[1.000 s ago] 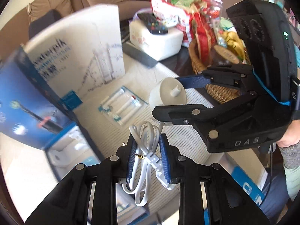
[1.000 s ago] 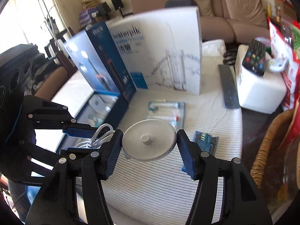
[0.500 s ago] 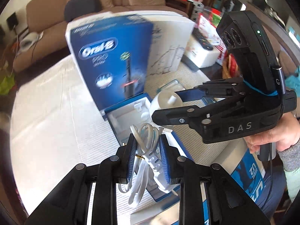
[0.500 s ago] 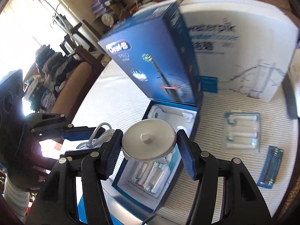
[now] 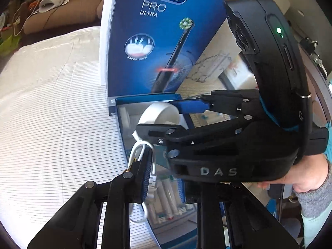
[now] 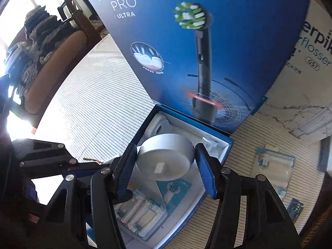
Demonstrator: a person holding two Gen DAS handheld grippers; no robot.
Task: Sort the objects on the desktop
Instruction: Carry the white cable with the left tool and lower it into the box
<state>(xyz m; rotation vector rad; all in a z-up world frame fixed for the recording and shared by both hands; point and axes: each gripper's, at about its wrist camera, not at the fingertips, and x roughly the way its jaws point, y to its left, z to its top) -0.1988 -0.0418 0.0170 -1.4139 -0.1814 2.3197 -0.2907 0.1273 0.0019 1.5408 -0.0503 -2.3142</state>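
Daylight bright, blown out at window (image 6: 12, 47); fisheye bends edges; slight motion blur, perhaps, on box (image 5: 164, 41) print.

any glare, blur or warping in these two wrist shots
Left wrist view: fisheye bows the Oral-B box and the striped table cover; the right gripper blocks much of the frame. Right wrist view: window glare whites out the left edge, the charger base sits in shade, the box print is slightly blurred.

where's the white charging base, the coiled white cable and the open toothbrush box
charging base (image 6: 166, 155), right wrist view, on its round side wall
coiled white cable (image 5: 143, 149), left wrist view, on the loop above the pad
open toothbrush box (image 6: 227, 143), right wrist view, on its blue rim corner
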